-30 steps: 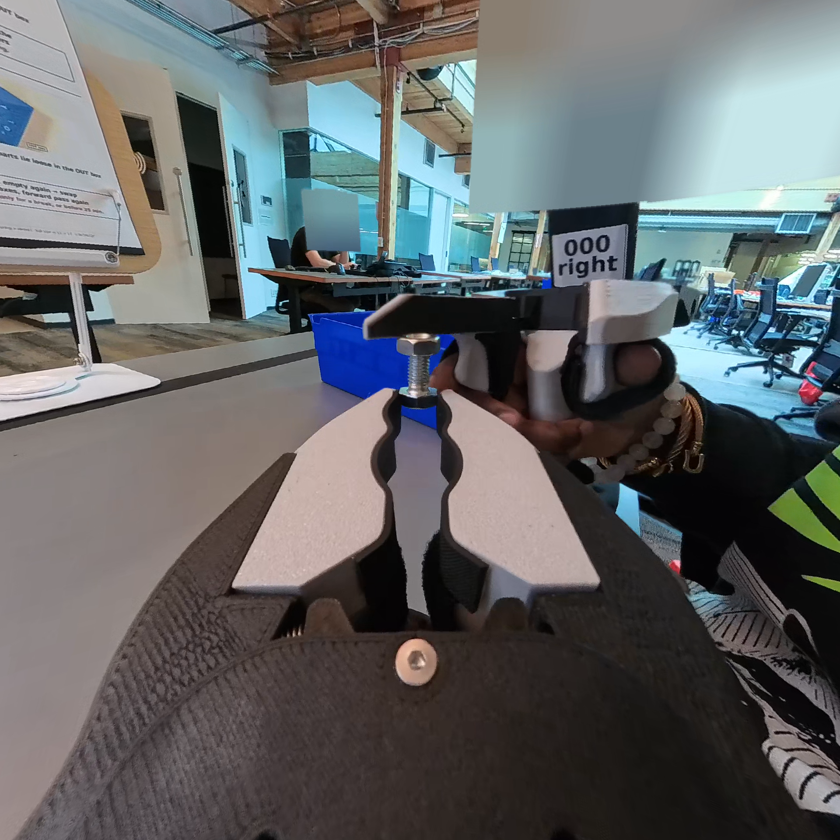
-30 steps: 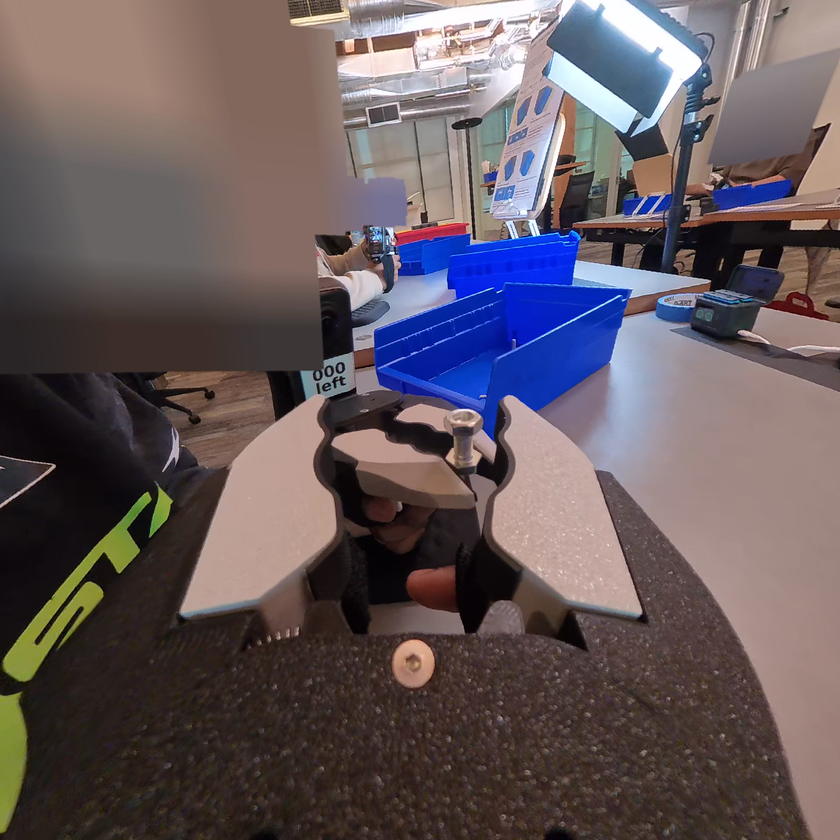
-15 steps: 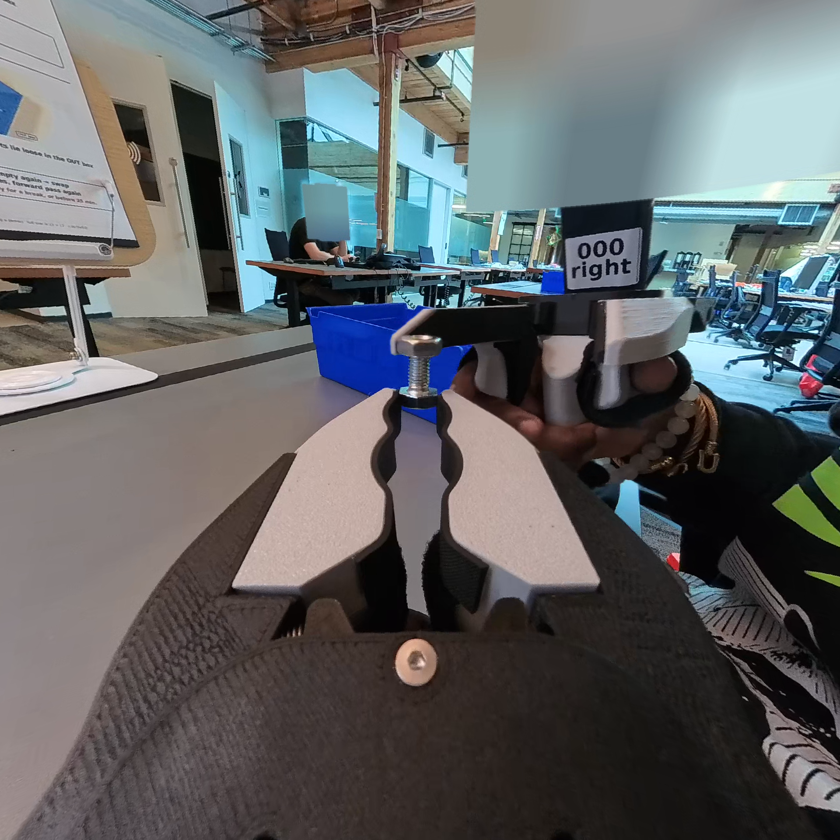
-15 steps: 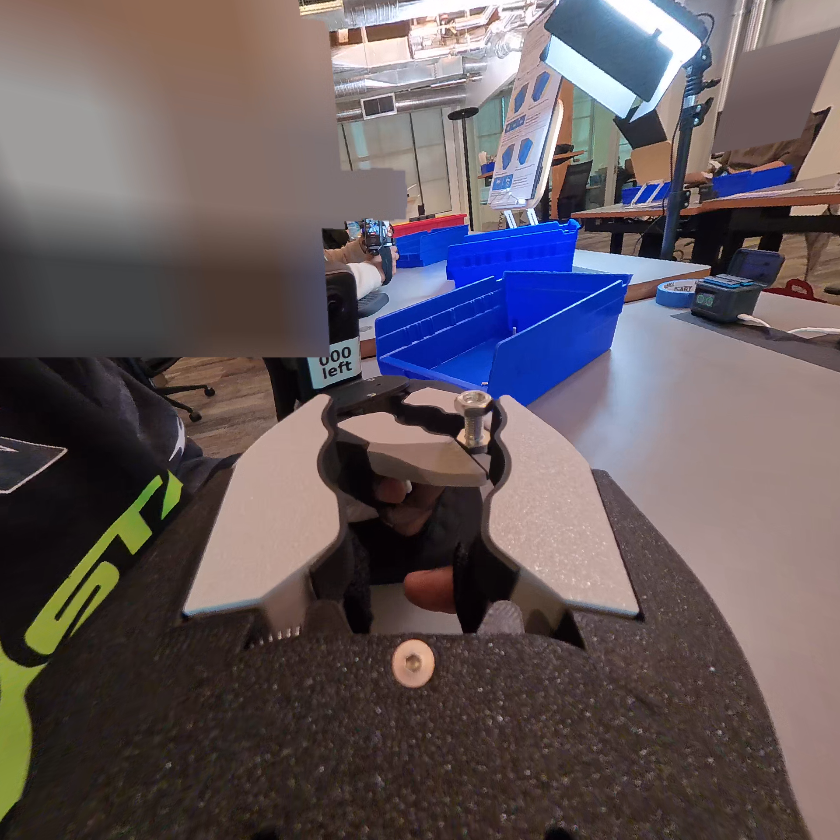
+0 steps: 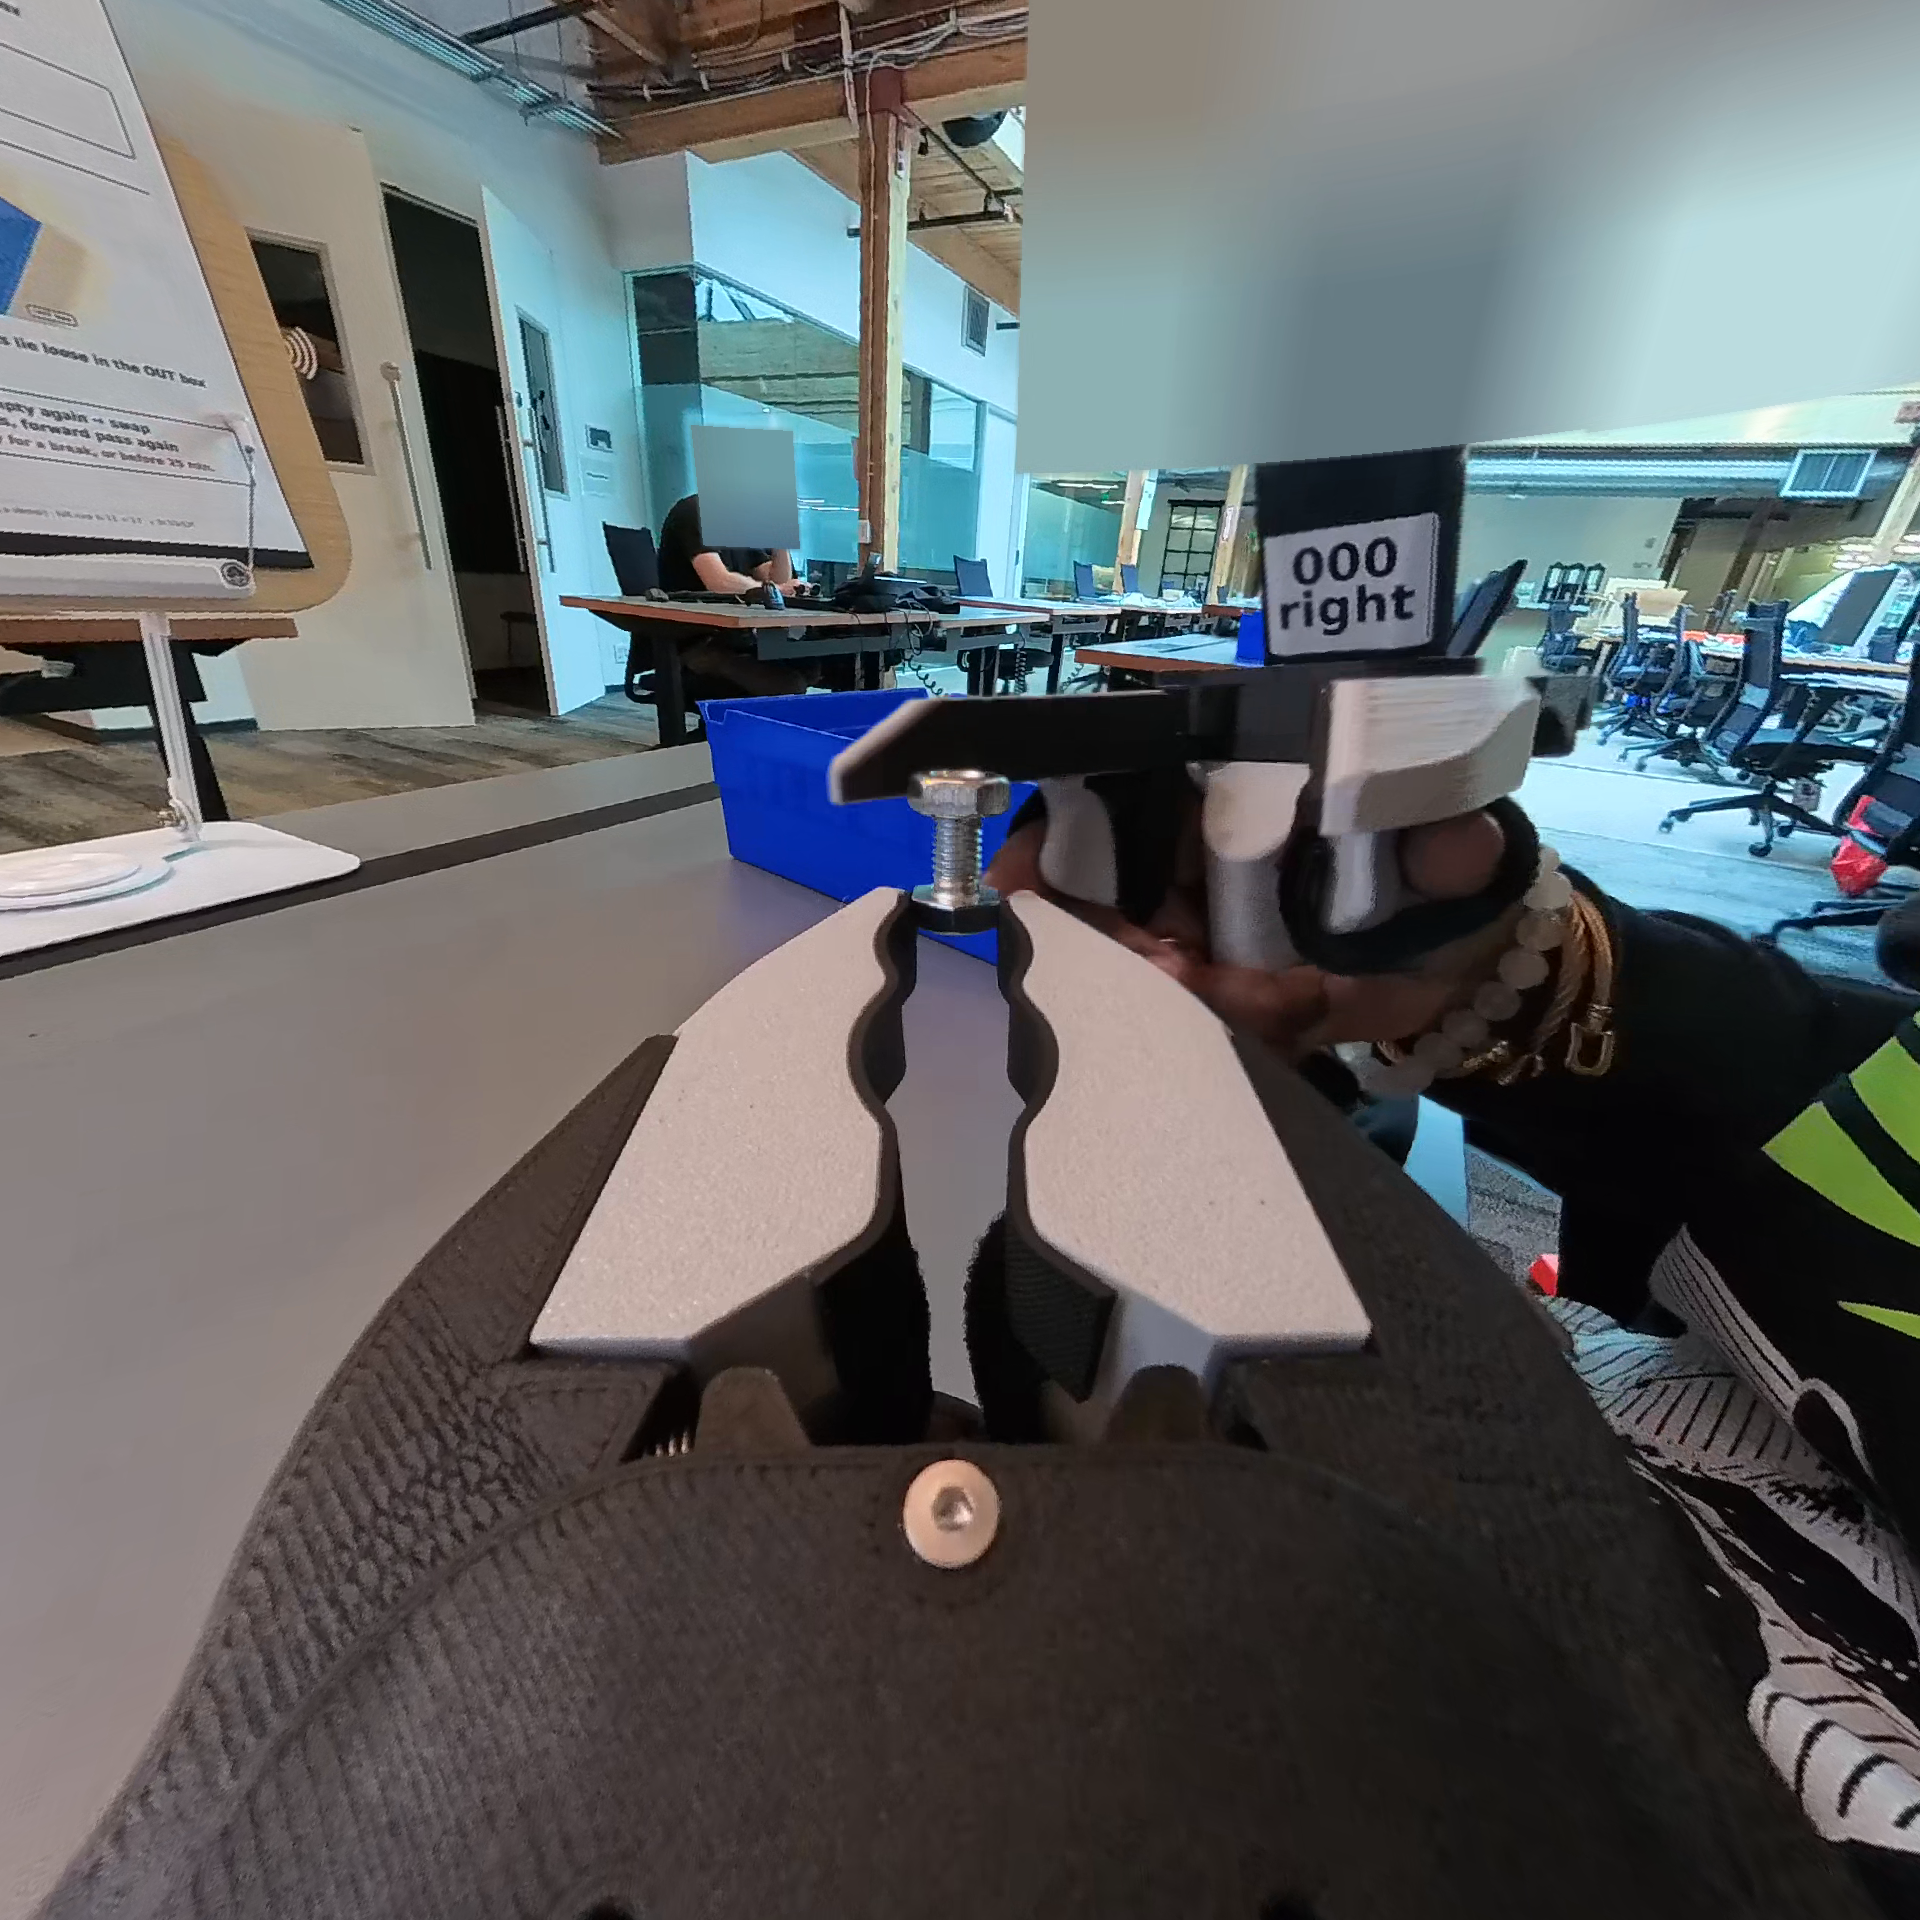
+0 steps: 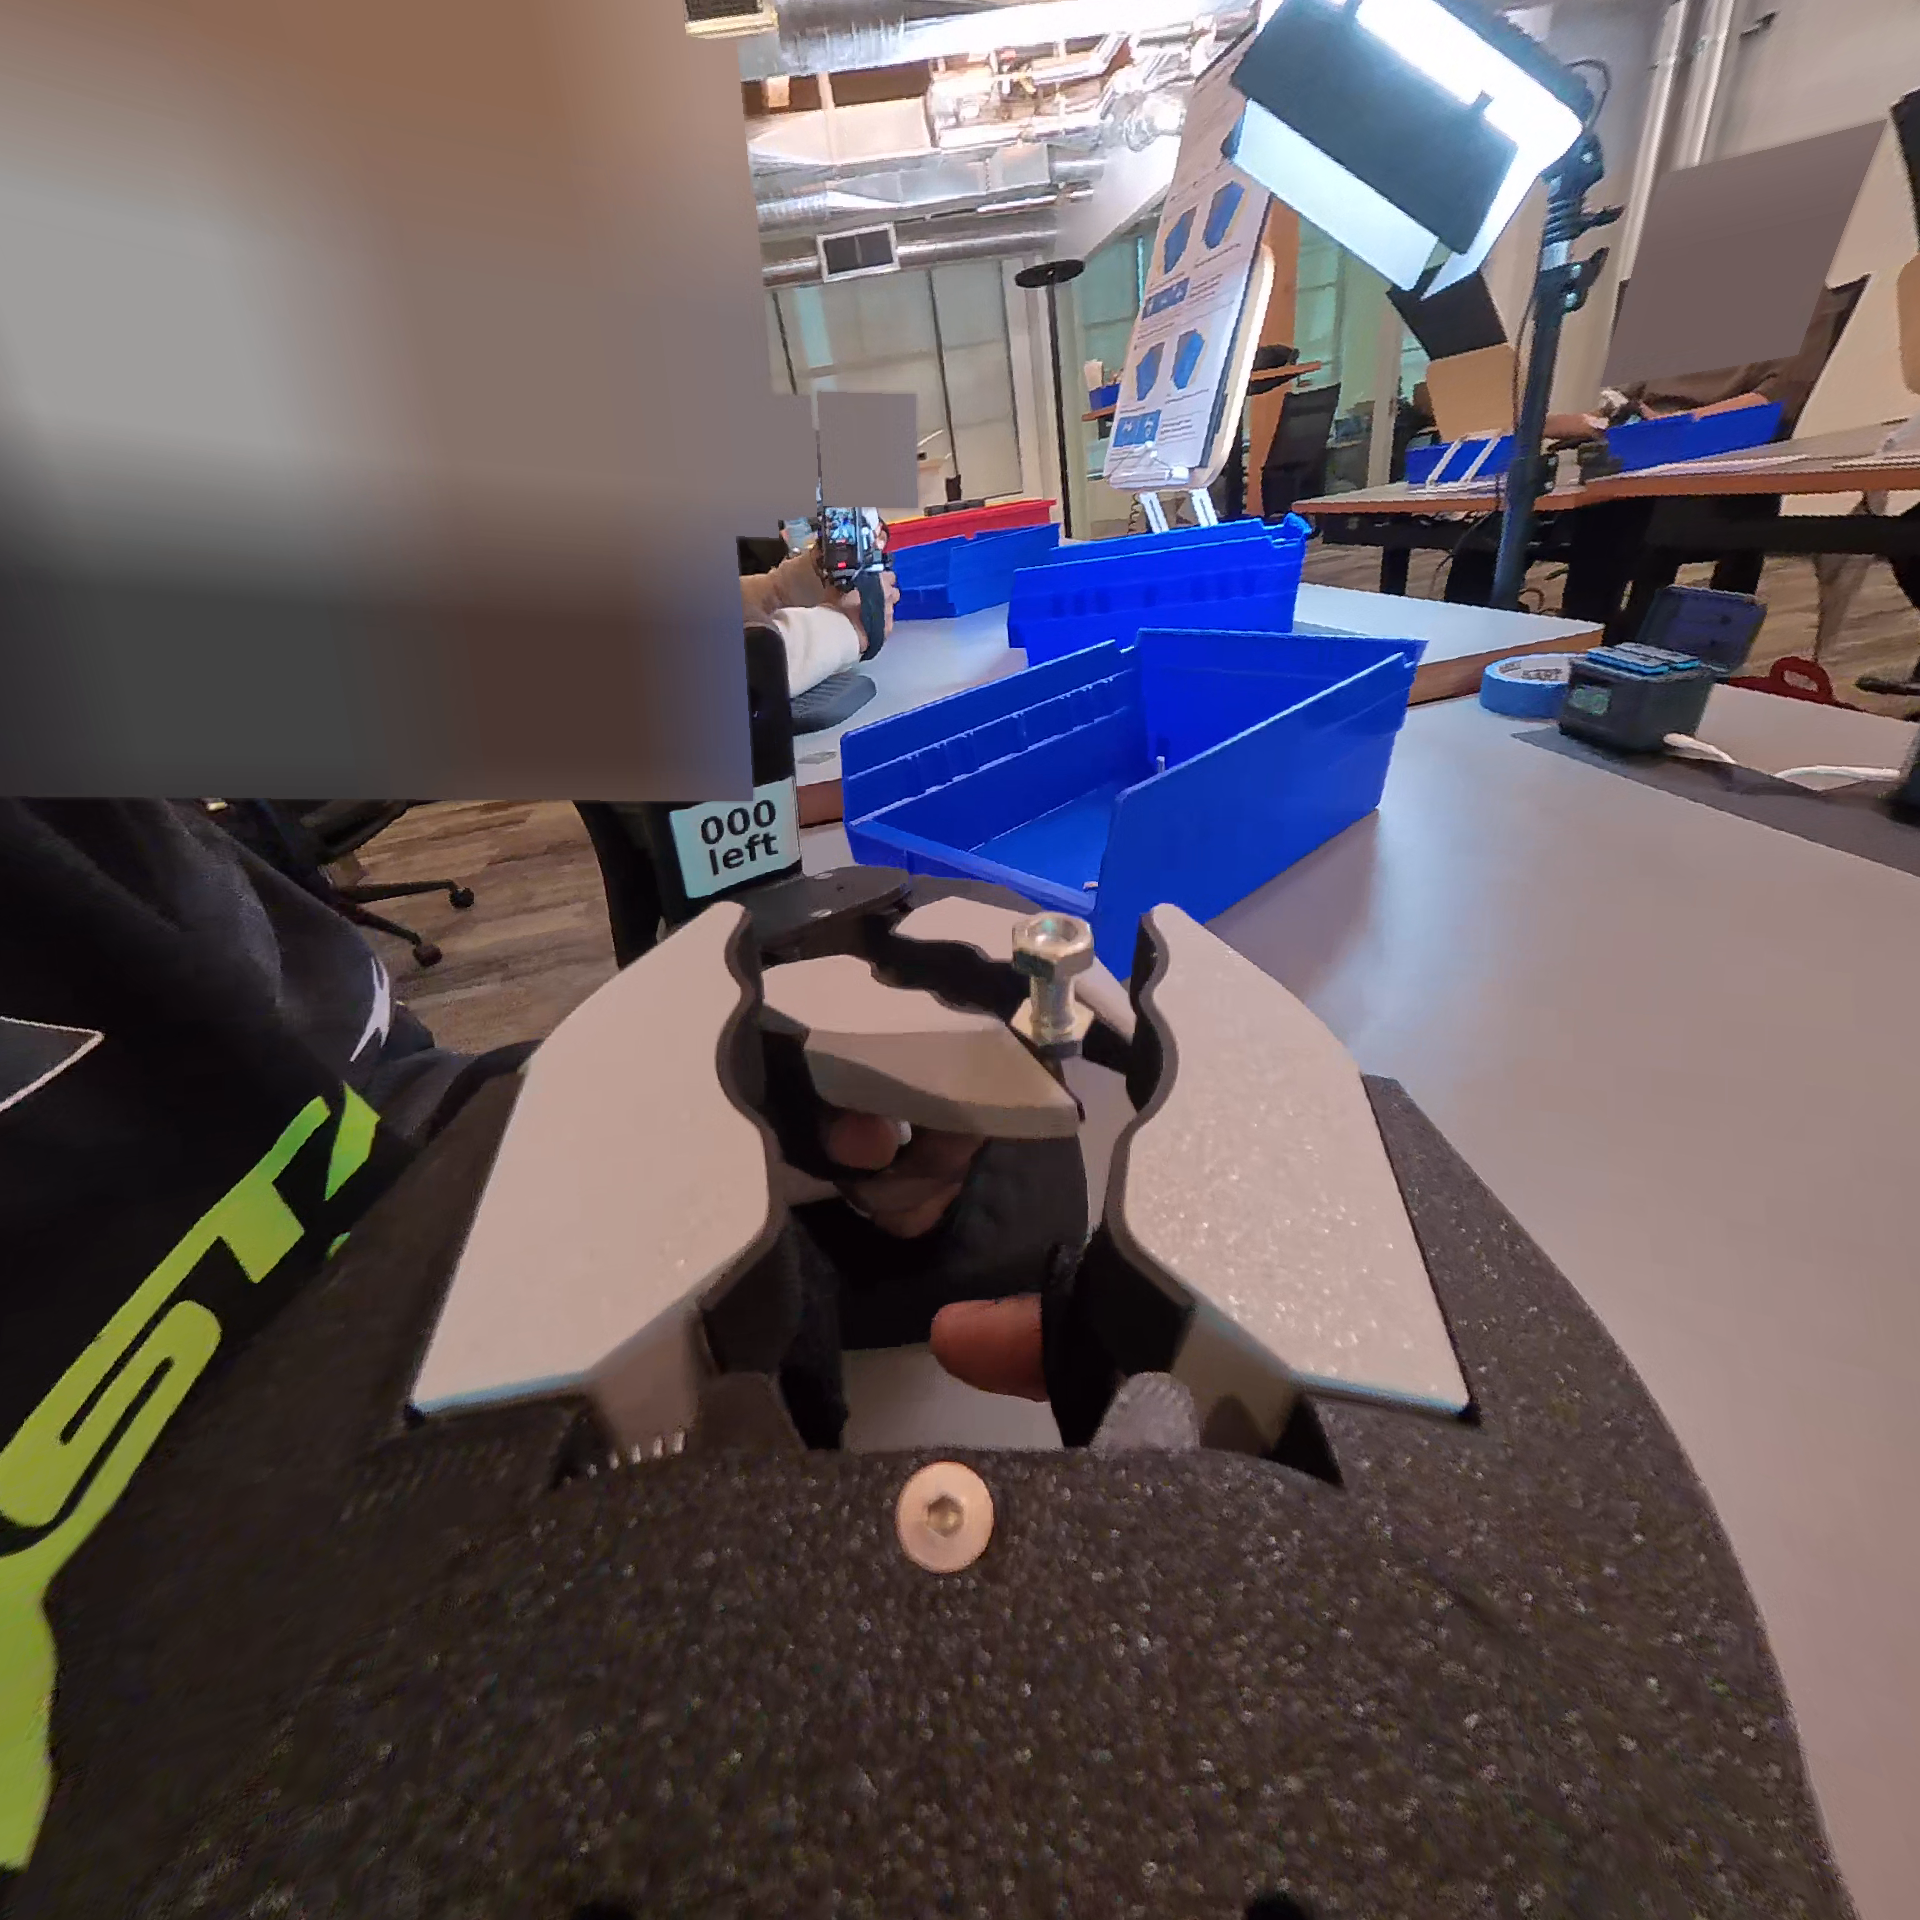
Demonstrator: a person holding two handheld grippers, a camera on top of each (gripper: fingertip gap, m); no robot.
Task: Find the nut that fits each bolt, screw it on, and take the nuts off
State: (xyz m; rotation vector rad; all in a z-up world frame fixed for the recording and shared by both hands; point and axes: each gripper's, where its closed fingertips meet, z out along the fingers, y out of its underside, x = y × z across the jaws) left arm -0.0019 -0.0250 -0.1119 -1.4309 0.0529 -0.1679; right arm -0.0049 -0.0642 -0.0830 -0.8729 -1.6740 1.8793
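Grey table (image 5: pixel 312 1039), blue bin (image 6: pixel 1247 790) beyond; left jaws clamped on nut (image 5: pixel 953 918), right jaws wide, unladen.

This is a big open office that also works like a workshop. Long desks (image 5: pixel 790 613) stand in rows with black rolling chairs (image 5: pixel 1766 717) beside them, and a person (image 5: pixel 717 566) sits working at one. Wood beams (image 5: pixel 883 104) and silver pipes (image 6: pixel 935 114) run across the ceiling. Blue plastic bins (image 6: pixel 1247 748) sit on gray tables (image 6: pixel 1610 987). A bright lamp on a stand (image 6: pixel 1413 135) shines down, and a poster board (image 6: pixel 1195 343) stands nearby.
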